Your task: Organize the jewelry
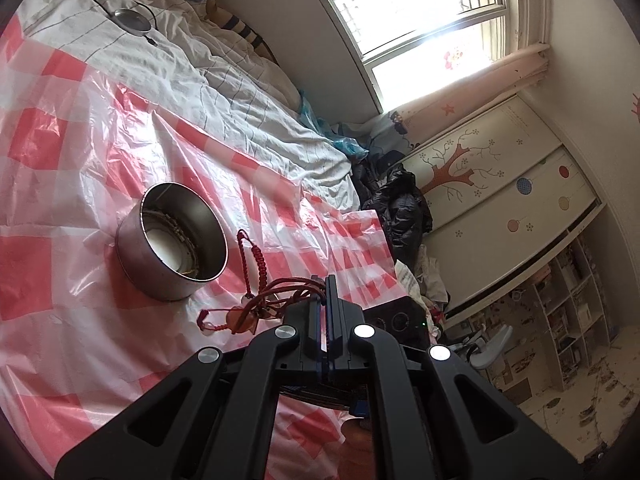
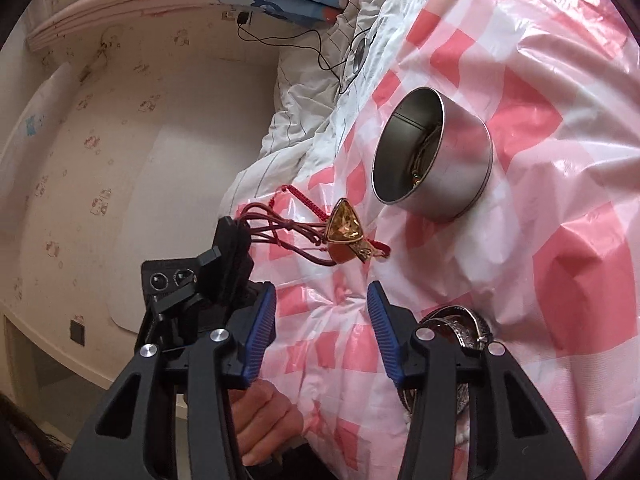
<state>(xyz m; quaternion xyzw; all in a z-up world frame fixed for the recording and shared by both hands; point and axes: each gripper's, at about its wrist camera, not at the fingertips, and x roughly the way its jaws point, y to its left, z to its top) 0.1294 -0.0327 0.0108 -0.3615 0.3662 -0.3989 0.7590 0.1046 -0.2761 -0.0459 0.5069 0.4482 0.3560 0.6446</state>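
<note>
My left gripper (image 1: pixel 325 280) is shut on a bundle of dark red cord necklaces (image 1: pixel 280 286). Their pendants (image 1: pixel 240 320) dangle just above the checked sheet. In the right wrist view the same left gripper (image 2: pixel 231 242) holds the cords out, with an amber triangular pendant (image 2: pixel 345 225) and a red-brown one (image 2: pixel 340 253) hanging from them. A bright red braided cord (image 1: pixel 256 256) hangs with them. My right gripper (image 2: pixel 320 300) stands open below the pendants, with nothing between its blue pads (image 2: pixel 262 332). A round metal tin (image 1: pixel 172 236) (image 2: pixel 432 160) sits beyond, with chains inside.
A red-and-white checked plastic sheet (image 1: pixel 60 200) (image 2: pixel 560 240) covers the bed. Dark metal bangles (image 2: pixel 460 322) lie by my right finger. A hand (image 2: pixel 264 412) grips the left tool. A grey quilt (image 1: pixel 240 88), a round disc with a cable (image 1: pixel 130 18) and a wardrobe (image 1: pixel 500 184) lie further off.
</note>
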